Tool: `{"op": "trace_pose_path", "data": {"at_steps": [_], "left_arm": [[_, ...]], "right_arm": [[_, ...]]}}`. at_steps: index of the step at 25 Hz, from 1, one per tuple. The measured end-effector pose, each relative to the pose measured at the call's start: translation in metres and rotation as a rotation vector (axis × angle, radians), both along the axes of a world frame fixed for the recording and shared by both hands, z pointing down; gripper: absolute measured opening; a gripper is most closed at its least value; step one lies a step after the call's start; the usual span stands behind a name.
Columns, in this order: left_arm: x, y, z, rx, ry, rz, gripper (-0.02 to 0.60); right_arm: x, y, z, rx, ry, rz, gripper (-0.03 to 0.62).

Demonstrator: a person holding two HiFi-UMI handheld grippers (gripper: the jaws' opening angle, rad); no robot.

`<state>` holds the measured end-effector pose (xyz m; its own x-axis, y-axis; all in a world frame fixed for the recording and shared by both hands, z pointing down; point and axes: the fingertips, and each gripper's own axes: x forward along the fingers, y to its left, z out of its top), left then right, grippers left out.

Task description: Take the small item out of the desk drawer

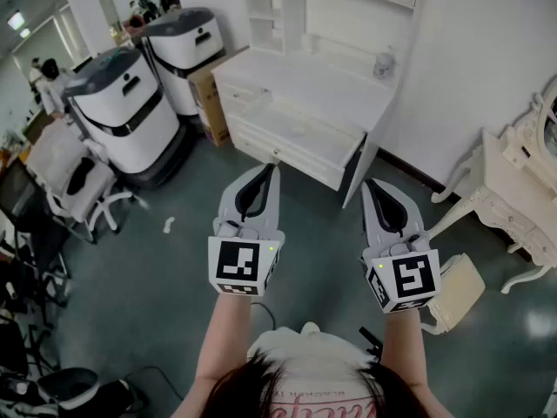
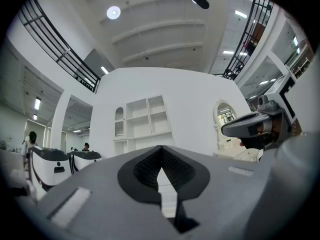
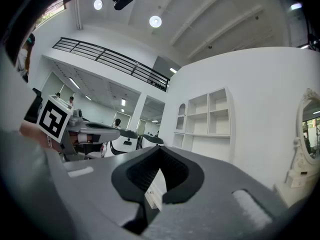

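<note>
The white desk [image 1: 306, 90] stands well ahead of both pairs of jaws, beyond their tips. Its wide drawer [image 1: 300, 157], under the tabletop and facing the jaws, looks pulled out, but no small item can be made out inside. The left gripper [image 1: 271, 170] and right gripper [image 1: 368, 185] hover roughly level, jaws together on nothing. It seems best to close in first, part one pair, then descend over the item.

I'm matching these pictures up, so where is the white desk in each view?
Head view: white desk top centre, drawer open.
Left gripper view: white desk near centre.
Right gripper view: white desk right of centre.
Shared landmark: grey-topped white machines left of it.
</note>
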<state>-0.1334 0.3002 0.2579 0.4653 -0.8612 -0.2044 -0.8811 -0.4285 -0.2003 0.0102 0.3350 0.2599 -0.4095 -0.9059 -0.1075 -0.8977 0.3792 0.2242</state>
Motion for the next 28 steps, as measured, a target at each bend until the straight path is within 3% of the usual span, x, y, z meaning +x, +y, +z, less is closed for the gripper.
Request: {"op": "trace_pose_path", "data": {"at_steps": [19, 28], "left_arm": [[0.007, -0.033, 0.003, -0.025, 0.015, -0.025, 0.011], [0.01, -0.085, 0.016, -0.052, 0.023, -0.036, 0.011]], "right_arm": [[0.009, -0.037, 0.011, -0.046, -0.008, -0.046, 0.0], [0.019, -0.085, 0.02, -0.058, -0.015, -0.046, 0.0]]}}
